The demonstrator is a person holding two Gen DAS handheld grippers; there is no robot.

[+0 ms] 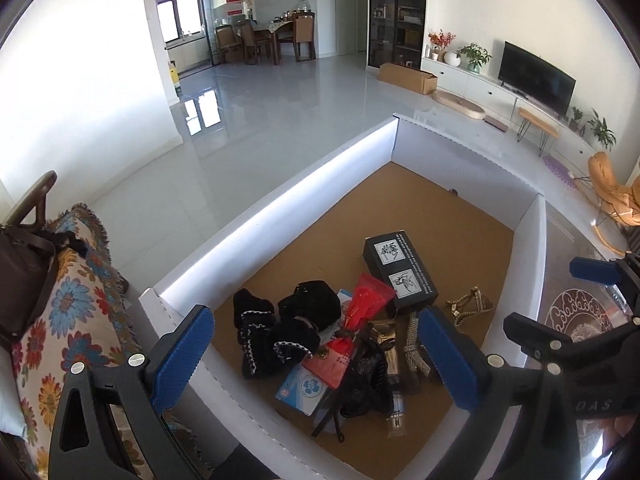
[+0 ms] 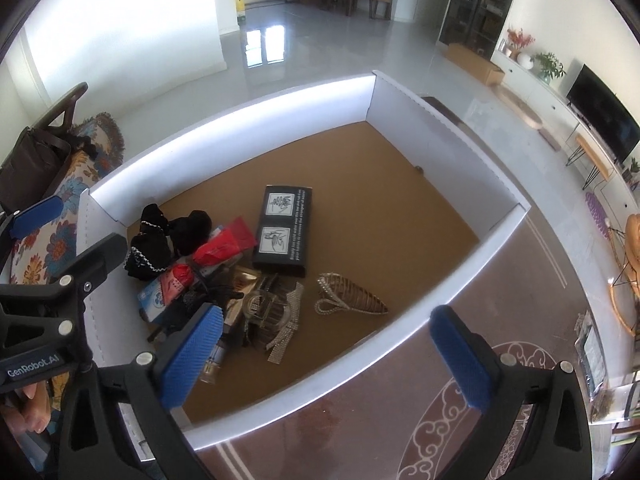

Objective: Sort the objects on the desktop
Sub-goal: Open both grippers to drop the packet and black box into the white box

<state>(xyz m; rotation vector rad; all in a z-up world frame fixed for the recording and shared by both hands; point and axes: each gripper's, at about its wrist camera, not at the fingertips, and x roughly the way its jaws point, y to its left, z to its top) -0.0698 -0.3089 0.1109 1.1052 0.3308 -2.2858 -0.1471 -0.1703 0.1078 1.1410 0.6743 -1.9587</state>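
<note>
We are finding both tongs released and carrying nothing: the left gripper and the right gripper are hanging above the white-walled tray. The items to sort are lying heaped at its near-left corner: black knit pieces, a red pouch, a black box, and a rhinestone strap. We are judging tangling the chief risk; straps could be dragging neighbours out together. The right wrist view is showing a gold mesh ornament lying clear; the left wrist view is half-hiding it behind a finger.
</note>
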